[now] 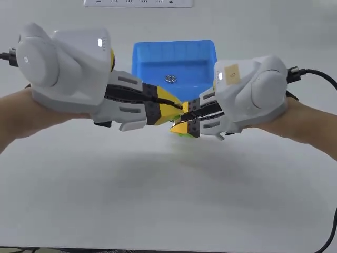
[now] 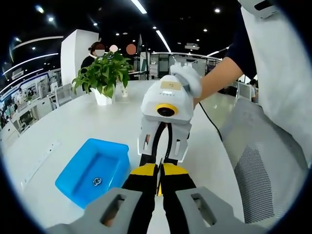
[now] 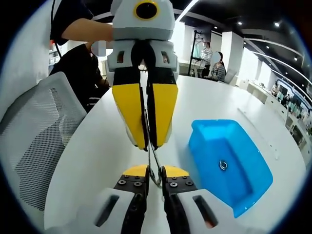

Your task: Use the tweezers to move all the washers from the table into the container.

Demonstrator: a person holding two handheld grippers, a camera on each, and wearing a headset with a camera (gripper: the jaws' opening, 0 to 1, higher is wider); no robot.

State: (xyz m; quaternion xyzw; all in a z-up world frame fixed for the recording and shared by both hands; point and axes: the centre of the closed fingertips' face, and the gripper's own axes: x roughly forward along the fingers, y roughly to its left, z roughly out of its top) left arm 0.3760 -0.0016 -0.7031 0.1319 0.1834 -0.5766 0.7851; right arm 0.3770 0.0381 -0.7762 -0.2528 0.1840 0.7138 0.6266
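Observation:
My two grippers meet tip to tip above the white table, in front of the blue container (image 1: 174, 45). The left gripper (image 1: 176, 108) and the right gripper (image 1: 182, 122) are both shut on thin metal tweezers (image 3: 152, 161), which run between their yellow jaws. In the right gripper view the tweezers pass from the left gripper (image 3: 147, 141) down into my right gripper (image 3: 155, 176). In the left gripper view a thin sliver of the tweezers (image 2: 159, 178) sits between the left gripper (image 2: 159, 171). One metal washer (image 1: 170, 79) lies inside the container (image 3: 204, 141), also visible as the washer (image 2: 97, 181).
A white power strip (image 1: 138, 2) lies at the table's far edge behind the container. A black cable (image 1: 329, 79) trails from the right gripper. A potted plant (image 2: 105, 73) stands farther along the table, and a grey mesh chair (image 2: 263, 165) is beside it.

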